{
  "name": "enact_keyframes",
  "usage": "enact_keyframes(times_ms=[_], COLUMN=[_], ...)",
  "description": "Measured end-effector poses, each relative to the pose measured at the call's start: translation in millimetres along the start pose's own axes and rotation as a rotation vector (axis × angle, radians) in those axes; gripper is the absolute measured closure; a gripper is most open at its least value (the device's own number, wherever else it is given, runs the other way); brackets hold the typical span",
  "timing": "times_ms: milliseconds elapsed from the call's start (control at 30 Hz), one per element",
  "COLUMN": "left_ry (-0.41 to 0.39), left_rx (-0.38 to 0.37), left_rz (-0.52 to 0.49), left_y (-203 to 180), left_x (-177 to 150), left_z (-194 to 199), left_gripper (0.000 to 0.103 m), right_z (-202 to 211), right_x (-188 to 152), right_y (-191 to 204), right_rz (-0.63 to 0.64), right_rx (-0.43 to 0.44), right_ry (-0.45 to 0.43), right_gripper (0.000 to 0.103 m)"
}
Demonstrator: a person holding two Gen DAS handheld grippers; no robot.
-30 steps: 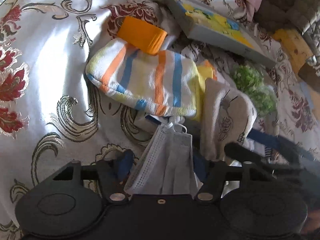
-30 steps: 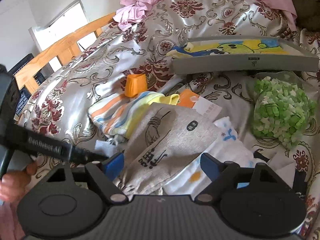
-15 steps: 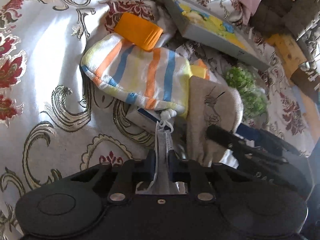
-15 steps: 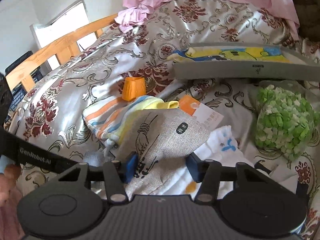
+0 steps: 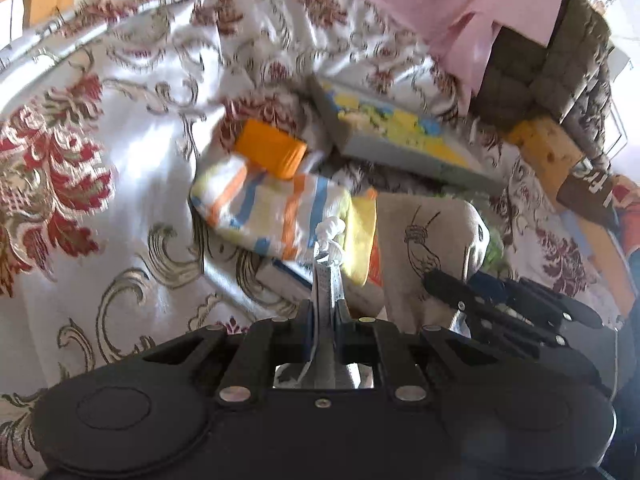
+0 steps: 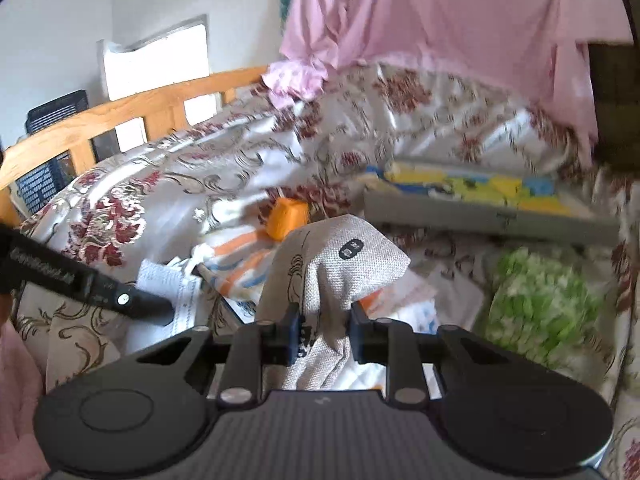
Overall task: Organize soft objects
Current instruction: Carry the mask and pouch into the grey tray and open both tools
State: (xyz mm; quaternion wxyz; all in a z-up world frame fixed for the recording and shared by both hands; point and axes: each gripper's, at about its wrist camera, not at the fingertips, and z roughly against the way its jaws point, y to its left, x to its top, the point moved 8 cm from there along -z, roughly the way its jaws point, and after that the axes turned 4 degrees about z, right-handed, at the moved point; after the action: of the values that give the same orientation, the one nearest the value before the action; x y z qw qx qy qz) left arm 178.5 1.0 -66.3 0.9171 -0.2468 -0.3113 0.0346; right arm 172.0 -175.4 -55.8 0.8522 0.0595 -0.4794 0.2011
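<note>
A glossy floral bedspread [image 5: 132,152] is covered with soft items. Beside its striped towel [image 5: 272,212], a coarse beige linen pouch [image 6: 340,264] is pinched upright by the right gripper [image 6: 324,336]. A pleated face mask [image 5: 328,292], long axis pointing away, is clamped edge-on by the left gripper [image 5: 324,320].

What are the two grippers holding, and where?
Left gripper pinches the grey pleated face mask by its edge; right gripper pinches the beige linen pouch near its lower end.

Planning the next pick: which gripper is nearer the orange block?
Left. Left gripper, shut on the face mask, sits nearer the orange block; right gripper holds the burlap pouch farther back.
</note>
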Motion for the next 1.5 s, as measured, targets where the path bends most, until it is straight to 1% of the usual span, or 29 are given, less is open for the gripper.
enact_keyframes(times_ms=[67, 167, 233, 333, 367, 400, 467, 533, 600, 700, 800, 933, 1000, 1100, 1267, 1367, 1433, 1500], left_ry=[-0.054, -0.132, -0.200, -0.275, -0.293, -0.321, -0.355, -0.374, -0.384, -0.367, -0.320, -0.252, -0.222, -0.177, -0.124, -0.116, -0.103, -0.106], left_rx=[-0.011, -0.021, -0.038, -0.023, -0.021, -0.019, -0.034, -0.054, -0.053, -0.049, -0.038, -0.019, -0.006, 0.011, 0.041, 0.053, 0.061, 0.066], left_rz=[-0.008, -0.016, -0.032, -0.064, -0.072, -0.081, -0.087, -0.092, -0.101, -0.109, -0.095, -0.060, -0.053, -0.047, -0.048, -0.043, -0.034, -0.029], left_y=[-4.2, -13.5, -24.7, -44.1, -50.3, -59.3, -73.5, -86.1, -97.1, -107.8, -108.3, -99.5, -95.8, -91.2, -82.0, -74.9, -69.2, -66.2], left_x=[4.7, 19.3, 38.6, 77.0, 87.6, 105.1, 133.3, 157.5, 180.3, 208.1, 221.1, 222.6, 218.5, 212.0, 198.7, 195.2, 193.9, 194.3], left_z=[10.4, 26.2, 36.4, 37.2, 34.8, 28.8, 13.3, -5.7, -30.3, -80.1, -133.2, -187.7, -206.3, -224.4, -240.6, -240.6, -238.7, -234.3], left_gripper=[0.092, 0.092, 0.092, 0.092, 0.092, 0.092, 0.091, 0.091, 0.091, 0.091, 0.091, 0.091, 0.091, 0.090, 0.088, 0.085, 0.082, 0.076], right_z=[10.1, 30.3, 40.1, 42.5, 38.6, 32.7, 17.9, -3.9, -29.8, -68.4, -101.7, -136.2, -150.2, -166.7, -182.9, -188.1, -188.7, -186.4], right_x=[7.0, 24.3, 40.4, 69.1, 80.5, 91.9, 109.3, 123.3, 133.2, 132.3, 122.4, 102.6, 92.7, 77.6, 68.4, 66.3, 66.7, 68.1], right_y=[3.5, -3.9, -16.2, -44.1, -56.5, -69.6, -96.4, -124.5, -153.8, -190.9, -220.8, -248.5, -256.0, -259.9, -251.7, -242.5, -237.8, -233.7], right_rz=[-0.007, -0.074, -0.113, -0.168, -0.180, -0.191, -0.228, -0.291, -0.362, -0.458, -0.545, -0.658, -0.705, -0.727, -0.716, -0.699, -0.676, -0.664], right_rx=[0.004, 0.034, 0.036, 0.029, 0.017, -0.002, -0.029, -0.045, -0.063, -0.092, -0.121, -0.146, -0.143, -0.151, -0.149, -0.136, -0.147, -0.145], right_ry=[-0.042, -0.131, -0.184, -0.252, -0.272, -0.292, -0.320, -0.341, -0.355, -0.354, -0.335, -0.305, -0.288, -0.232, -0.151, -0.116, -0.105, -0.099], right_gripper=[0.083, 0.083, 0.083, 0.083, 0.083, 0.083, 0.083, 0.083, 0.083, 0.083, 0.083, 0.083, 0.083, 0.083, 0.081, 0.074, 0.069, 0.061])
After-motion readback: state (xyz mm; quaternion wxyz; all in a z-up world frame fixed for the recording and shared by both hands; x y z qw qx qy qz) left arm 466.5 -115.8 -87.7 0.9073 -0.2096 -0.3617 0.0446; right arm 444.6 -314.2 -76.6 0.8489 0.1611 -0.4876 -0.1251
